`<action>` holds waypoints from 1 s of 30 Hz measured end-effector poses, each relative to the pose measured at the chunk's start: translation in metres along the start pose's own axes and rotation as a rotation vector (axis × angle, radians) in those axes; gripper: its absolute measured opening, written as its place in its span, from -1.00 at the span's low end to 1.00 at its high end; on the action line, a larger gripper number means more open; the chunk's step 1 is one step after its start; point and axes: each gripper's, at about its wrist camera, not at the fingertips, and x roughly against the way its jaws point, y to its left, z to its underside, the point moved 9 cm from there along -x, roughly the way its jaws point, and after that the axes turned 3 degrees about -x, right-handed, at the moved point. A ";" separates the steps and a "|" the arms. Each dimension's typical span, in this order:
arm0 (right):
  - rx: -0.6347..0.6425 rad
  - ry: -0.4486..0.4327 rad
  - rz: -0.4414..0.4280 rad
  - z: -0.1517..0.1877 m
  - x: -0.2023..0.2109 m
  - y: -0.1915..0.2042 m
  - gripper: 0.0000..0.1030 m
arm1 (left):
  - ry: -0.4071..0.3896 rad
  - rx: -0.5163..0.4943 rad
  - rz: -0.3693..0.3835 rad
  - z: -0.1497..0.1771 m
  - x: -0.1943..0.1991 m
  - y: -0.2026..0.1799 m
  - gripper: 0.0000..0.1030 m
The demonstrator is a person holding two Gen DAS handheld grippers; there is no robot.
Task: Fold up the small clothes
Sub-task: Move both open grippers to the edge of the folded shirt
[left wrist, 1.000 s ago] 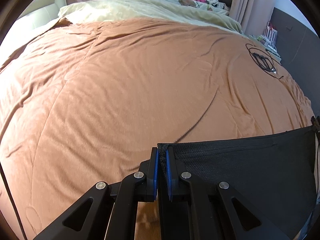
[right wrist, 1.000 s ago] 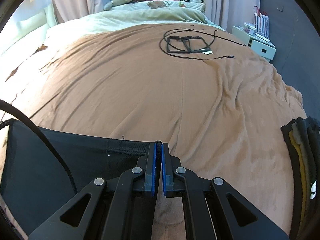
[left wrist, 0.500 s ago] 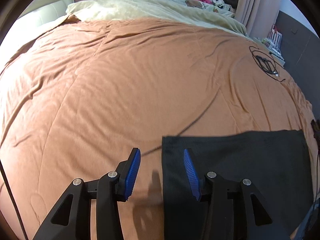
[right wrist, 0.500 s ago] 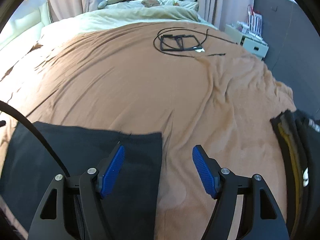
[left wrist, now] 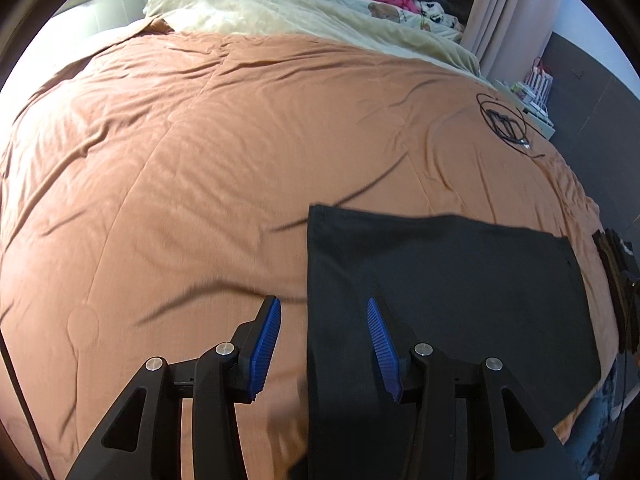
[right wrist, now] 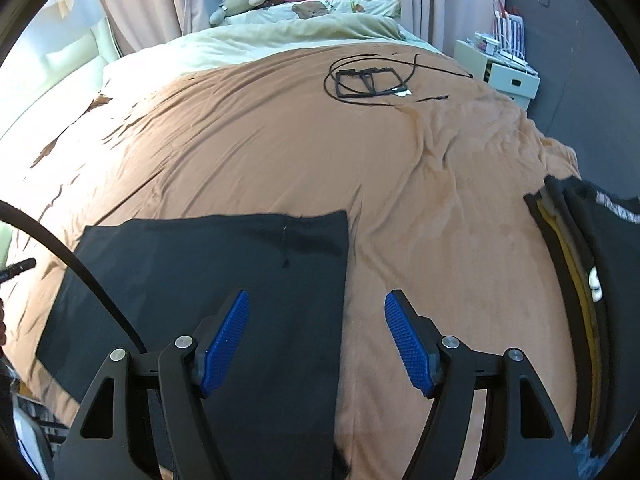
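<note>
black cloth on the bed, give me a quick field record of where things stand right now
surface: brown blanket over a bed
garment: black cloth, lying flat, rectangular, straight edges
left gripper: open, holding nothing, straddling the cloth's left edge
right gripper: open, holding nothing, straddling the cloth's right edge
pile: stack of dark folded clothes at the bed's right edge, apart from the cloth
other: black cable and frame farther up the blanket
far end: cream bedding and plush toys

One black cloth [left wrist: 440, 280] lies on one brown bed cover [left wrist: 200, 140]; one stack of folded clothes [right wrist: 580, 280], one coiled black cable [right wrist: 368, 80], two hand-held grippers.
</note>
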 end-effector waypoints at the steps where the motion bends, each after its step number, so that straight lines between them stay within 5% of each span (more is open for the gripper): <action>1: 0.000 0.002 -0.002 0.003 0.005 -0.002 0.34 | 0.001 0.001 0.003 0.007 0.004 -0.001 -0.08; 14: -0.007 0.048 -0.005 0.052 0.035 0.001 0.34 | 0.037 0.041 0.013 0.082 0.015 -0.004 -0.08; 30: -0.061 0.165 0.065 0.116 0.008 -0.013 0.34 | 0.121 0.107 -0.036 0.150 0.004 0.017 -0.08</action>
